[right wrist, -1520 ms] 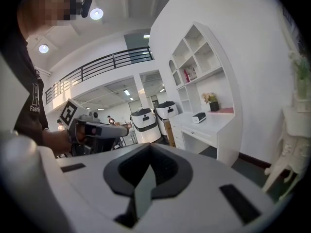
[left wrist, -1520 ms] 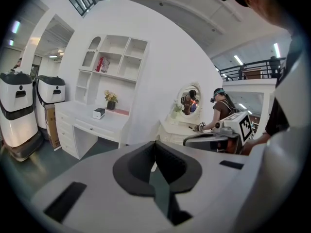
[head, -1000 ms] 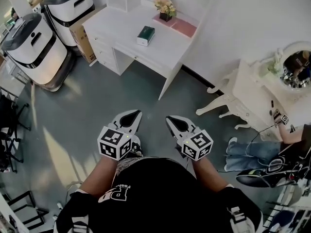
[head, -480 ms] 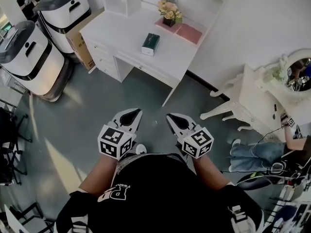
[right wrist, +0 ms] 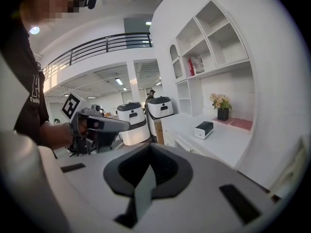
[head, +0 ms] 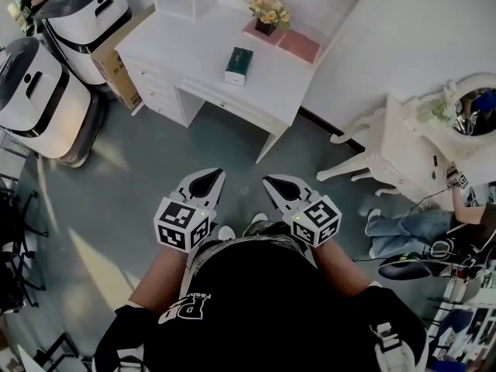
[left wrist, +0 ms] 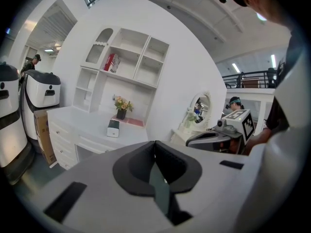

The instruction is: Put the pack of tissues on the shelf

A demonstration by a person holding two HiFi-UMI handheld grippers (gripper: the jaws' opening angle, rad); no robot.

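Note:
The pack of tissues [head: 239,65], a dark green and white box, lies on the white desk [head: 194,49] far ahead of me. It also shows in the left gripper view as a small pack of tissues [left wrist: 113,128] and in the right gripper view as the same pack of tissues [right wrist: 204,129]. The white shelf unit [left wrist: 127,62] rises behind the desk, with red items in one compartment. My left gripper [head: 208,179] and right gripper [head: 276,183] hang side by side at waist height over the floor. Both are shut and hold nothing.
Two white and black machines [head: 46,68] and a cardboard box [head: 116,60] stand left of the desk. A flower pot [head: 266,14] and a pink mat [head: 293,43] sit at the desk's back. A white vanity with mirror [head: 434,138] and a seated person [head: 418,231] are on the right.
The view has shifted a little as I step nearer the desk, and shoe tips now show below the grippers. Both grippers stay shut and level.

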